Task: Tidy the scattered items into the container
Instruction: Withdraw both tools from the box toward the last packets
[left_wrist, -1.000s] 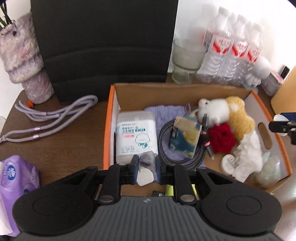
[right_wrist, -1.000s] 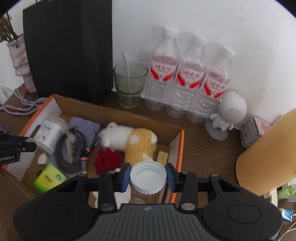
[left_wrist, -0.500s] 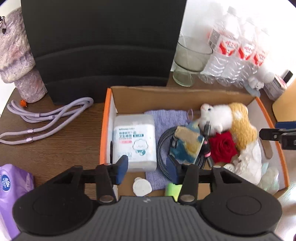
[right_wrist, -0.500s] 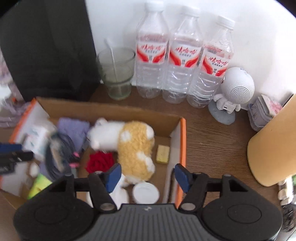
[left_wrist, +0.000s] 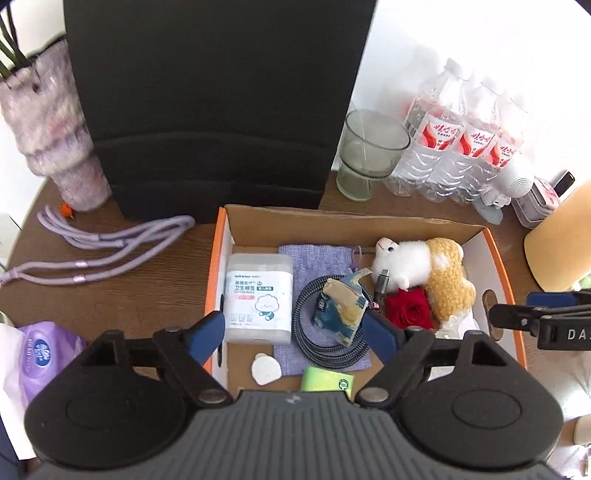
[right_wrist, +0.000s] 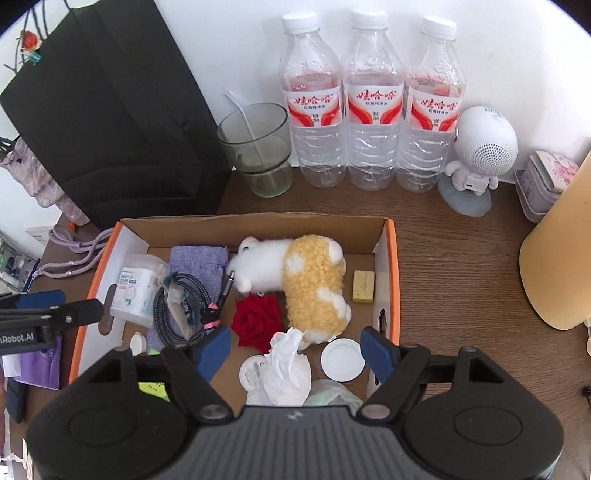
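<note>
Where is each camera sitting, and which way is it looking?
Left wrist: sits on the left gripper, looking down into the orange-edged cardboard box from its left end; its own open fingers show, and the right gripper pokes in.
Right wrist: sits on the right gripper, looking down over the box's right end; its open fingers show, and the left gripper enters.
Both share the box, the red fabric rose and the clear water bottles.
</note>
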